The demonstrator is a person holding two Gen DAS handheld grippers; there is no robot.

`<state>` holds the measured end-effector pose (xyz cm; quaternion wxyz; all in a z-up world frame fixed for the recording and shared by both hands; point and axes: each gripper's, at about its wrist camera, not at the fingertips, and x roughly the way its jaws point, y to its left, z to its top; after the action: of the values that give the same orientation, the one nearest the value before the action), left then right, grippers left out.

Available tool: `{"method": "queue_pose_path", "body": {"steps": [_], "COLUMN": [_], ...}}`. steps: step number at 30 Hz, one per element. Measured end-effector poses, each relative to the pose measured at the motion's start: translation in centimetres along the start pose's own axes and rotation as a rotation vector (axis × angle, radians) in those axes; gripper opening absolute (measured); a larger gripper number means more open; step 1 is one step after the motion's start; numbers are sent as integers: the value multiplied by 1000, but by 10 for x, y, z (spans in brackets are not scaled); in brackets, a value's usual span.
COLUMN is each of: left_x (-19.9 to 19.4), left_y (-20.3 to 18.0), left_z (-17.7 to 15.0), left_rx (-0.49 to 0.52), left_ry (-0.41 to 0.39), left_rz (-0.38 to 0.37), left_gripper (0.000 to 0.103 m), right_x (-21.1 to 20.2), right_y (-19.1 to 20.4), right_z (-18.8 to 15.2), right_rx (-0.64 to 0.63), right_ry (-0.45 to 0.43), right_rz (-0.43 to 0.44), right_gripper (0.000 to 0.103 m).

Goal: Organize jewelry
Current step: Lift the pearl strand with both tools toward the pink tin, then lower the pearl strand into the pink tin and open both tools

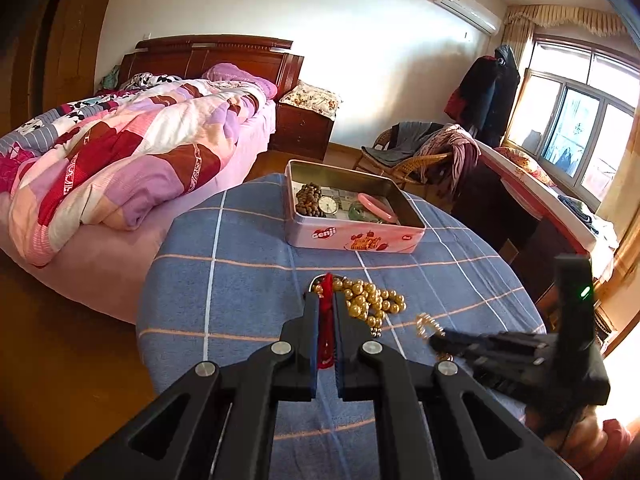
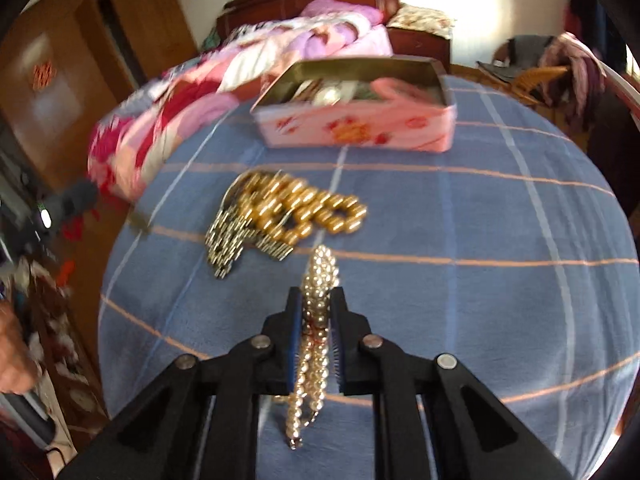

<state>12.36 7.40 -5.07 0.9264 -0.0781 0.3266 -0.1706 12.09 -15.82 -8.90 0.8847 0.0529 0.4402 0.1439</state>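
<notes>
My left gripper [image 1: 326,298] is shut on a red piece [image 1: 326,334] that stands up between its fingers, just short of a heap of large gold beads [image 1: 374,300] on the blue checked tablecloth [image 1: 240,264]. My right gripper [image 2: 318,293] is shut on a strand of small pale gold beads [image 2: 323,264], which loops out ahead of the tips and hangs below them. Beyond it lie the gold beads [image 2: 304,208] and a silvery chain [image 2: 226,246]. The open pink tin [image 1: 354,238] [image 2: 360,130] holds a wooden bead bracelet [image 1: 309,199], a watch [image 1: 329,205] and a pink bangle [image 1: 378,206].
The round table's edge curves close on all sides. A bed with a patchwork quilt [image 1: 120,160] stands to the left of the table. A wicker chair with clothes [image 1: 420,152] is behind it. My right gripper [image 1: 438,340] shows at the lower right in the left wrist view.
</notes>
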Motion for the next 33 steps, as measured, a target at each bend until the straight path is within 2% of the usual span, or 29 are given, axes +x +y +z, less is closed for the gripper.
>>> {"method": "queue_pose_path", "body": {"steps": [6, 13, 22, 28, 33], "left_x": [8, 17, 32, 53, 86], "left_y": [-9, -17, -32, -39, -46], "left_z": [7, 19, 65, 96, 115], "left_rx": [13, 21, 66, 81, 85], "left_ry": [-1, -11, -87, -132, -133], "left_rz": [-6, -14, -32, -53, -60], "left_gripper": [5, 5, 5, 5, 5], "right_x": [-28, -47, -63, -61, -35], "right_y": [-16, -27, -25, -26, -34], "right_z": [20, 43, 100, 142, 164], "right_rx": [37, 53, 16, 1, 29], "right_ry": [-90, -163, -281, -357, -357], "right_rz": [-30, -19, -13, -8, 3], "right_gripper": [9, 9, 9, 9, 10]}}
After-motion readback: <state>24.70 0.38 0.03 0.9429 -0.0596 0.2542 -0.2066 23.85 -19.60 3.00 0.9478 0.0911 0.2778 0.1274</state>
